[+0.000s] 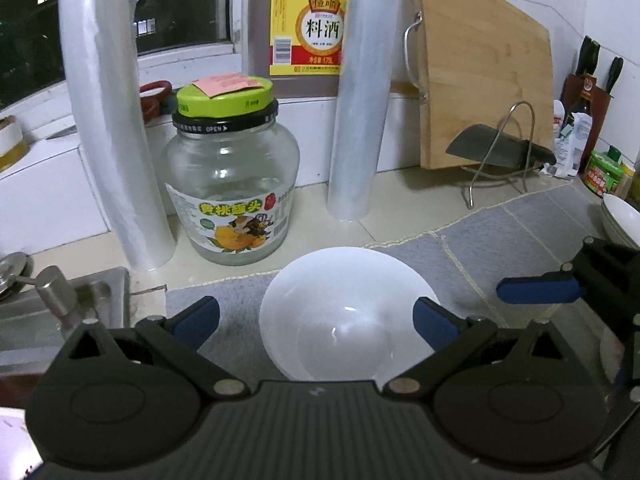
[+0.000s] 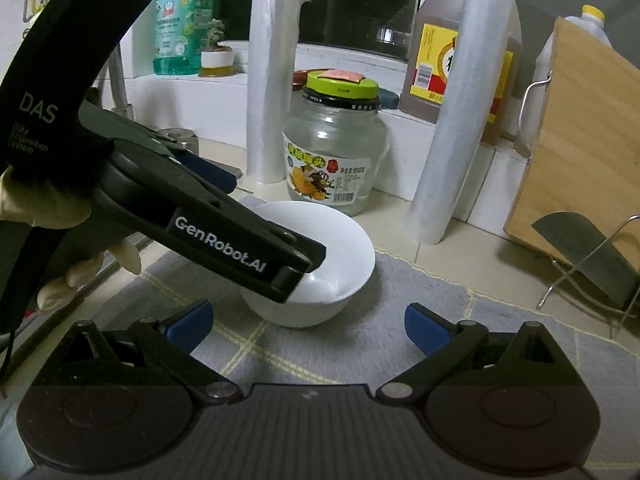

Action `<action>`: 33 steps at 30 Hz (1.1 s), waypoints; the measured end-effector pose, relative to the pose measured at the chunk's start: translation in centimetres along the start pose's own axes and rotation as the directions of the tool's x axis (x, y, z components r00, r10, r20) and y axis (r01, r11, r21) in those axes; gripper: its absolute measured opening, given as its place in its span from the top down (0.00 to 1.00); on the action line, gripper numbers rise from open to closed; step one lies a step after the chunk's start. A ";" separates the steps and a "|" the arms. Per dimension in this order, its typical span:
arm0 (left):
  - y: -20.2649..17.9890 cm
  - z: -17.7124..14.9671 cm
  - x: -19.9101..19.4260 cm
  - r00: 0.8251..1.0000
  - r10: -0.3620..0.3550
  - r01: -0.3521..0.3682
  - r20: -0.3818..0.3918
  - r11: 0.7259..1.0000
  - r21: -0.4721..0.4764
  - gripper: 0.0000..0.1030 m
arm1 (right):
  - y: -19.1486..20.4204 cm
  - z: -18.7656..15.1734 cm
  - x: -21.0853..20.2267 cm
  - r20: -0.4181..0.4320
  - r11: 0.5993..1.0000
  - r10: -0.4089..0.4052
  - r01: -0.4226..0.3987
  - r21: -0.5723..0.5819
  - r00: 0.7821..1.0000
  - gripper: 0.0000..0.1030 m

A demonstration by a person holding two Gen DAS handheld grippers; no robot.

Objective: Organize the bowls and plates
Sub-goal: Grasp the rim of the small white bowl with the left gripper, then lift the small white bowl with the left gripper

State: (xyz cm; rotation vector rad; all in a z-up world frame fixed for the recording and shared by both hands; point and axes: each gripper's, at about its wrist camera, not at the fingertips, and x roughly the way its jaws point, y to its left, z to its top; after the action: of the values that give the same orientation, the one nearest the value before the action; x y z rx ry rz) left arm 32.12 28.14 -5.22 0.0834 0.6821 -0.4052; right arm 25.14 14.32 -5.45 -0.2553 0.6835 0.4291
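Observation:
A white bowl stands upright on the grey mat, close in front of the left wrist camera. My left gripper is open around it: the right pad overlaps the bowl's right rim and the left pad stands clear of it. In the right wrist view the left gripper's near finger reaches over the bowl; I cannot tell whether they touch. My right gripper is open, holds nothing, and sits just short of the bowl. A stack of white dishes sits at the far right.
Behind the bowl stand a glass jar, two film rolls and a brown bottle. A cutting board and a cleaver on a wire rack are at the right. The sink lies left. A gloved hand holds the left gripper.

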 end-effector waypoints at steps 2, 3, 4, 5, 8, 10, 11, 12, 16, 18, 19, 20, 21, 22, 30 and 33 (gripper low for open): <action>0.2 0.1 0.6 1.000 -0.012 0.012 -0.006 1.000 -0.001 0.01 | 0.0 0.1 0.8 0.000 1.000 -0.006 0.006 0.002 1.000 0.00; 0.2 0.2 0.8 1.000 -0.016 0.016 -0.009 1.000 0.000 0.01 | 0.0 0.2 1.1 0.000 1.000 -0.008 0.008 0.006 1.000 0.00; 0.4 0.3 1.1 1.000 -0.023 0.023 -0.015 1.000 0.001 0.02 | 0.0 0.2 1.5 -0.004 1.000 -0.003 0.003 0.009 1.000 0.00; 0.4 0.3 1.2 0.999 -0.028 0.028 -0.020 1.000 0.000 0.03 | 0.0 0.2 1.8 -0.007 1.000 -0.002 0.002 0.011 1.000 0.00; 0.7 0.4 1.8 0.999 -0.045 0.045 -0.029 0.999 -0.003 0.05 | 0.1 0.2 2.6 -0.011 1.000 -0.005 0.005 0.008 1.000 0.00; 0.8 0.4 2.0 0.998 -0.060 0.060 -0.030 0.998 -0.007 0.08 | 0.2 0.2 3.0 -0.008 1.000 -0.006 0.006 0.008 1.000 0.00; 0.9 0.5 2.1 0.997 -0.067 0.067 -0.032 0.998 -0.007 0.09 | 0.2 0.2 3.0 -0.010 1.000 -0.003 0.003 0.006 1.000 0.01; 0.9 0.5 2.3 0.997 -0.072 0.071 -0.036 0.997 -0.006 0.11 | 0.3 0.2 3.2 -0.013 1.000 0.001 -0.001 0.005 1.000 0.01; 0.8 0.6 2.6 0.995 -0.090 0.090 -0.045 0.996 0.004 0.18 | 0.3 0.3 3.7 -0.014 1.000 0.007 -0.007 0.001 1.000 0.08; 0.8 0.6 2.8 0.994 -0.100 0.100 -0.048 0.995 0.002 0.19 | 0.2 0.4 4.0 -0.019 1.000 0.017 -0.017 -0.002 1.000 0.10; 0.9 0.7 3.0 0.993 -0.105 0.105 -0.052 0.994 0.003 0.20 | 0.2 0.4 4.0 -0.018 1.000 0.022 -0.022 -0.002 1.000 0.10; 0.8 0.6 3.1 0.993 -0.109 0.109 -0.053 0.994 0.004 0.21 | 0.2 0.5 4.1 -0.016 1.000 0.027 -0.027 -0.002 0.999 0.11; 0.9 0.6 3.2 0.992 -0.111 0.112 -0.054 0.994 0.003 0.23 | 0.2 0.5 4.1 -0.016 0.999 0.033 -0.033 -0.002 0.999 0.12; 0.9 0.7 3.2 0.992 -0.114 0.114 -0.056 0.993 0.002 0.24 | 0.2 0.5 4.1 -0.014 0.999 0.040 -0.040 -0.001 0.999 0.14; 1.1 0.7 3.2 0.990 -0.132 0.131 -0.056 0.991 -0.012 0.28 | 0.2 0.6 4.2 -0.011 0.999 0.054 -0.054 0.002 0.998 0.15; 1.2 0.6 3.1 0.990 -0.131 0.131 -0.056 0.991 -0.012 0.28 | 0.3 0.6 4.2 -0.013 0.999 0.051 -0.051 -0.003 0.999 0.16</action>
State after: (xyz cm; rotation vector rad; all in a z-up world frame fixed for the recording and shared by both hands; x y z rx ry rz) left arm 35.14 28.02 -6.76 0.0423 0.7476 -0.5276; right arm 28.27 16.01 -7.74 -0.2443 0.7031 0.4780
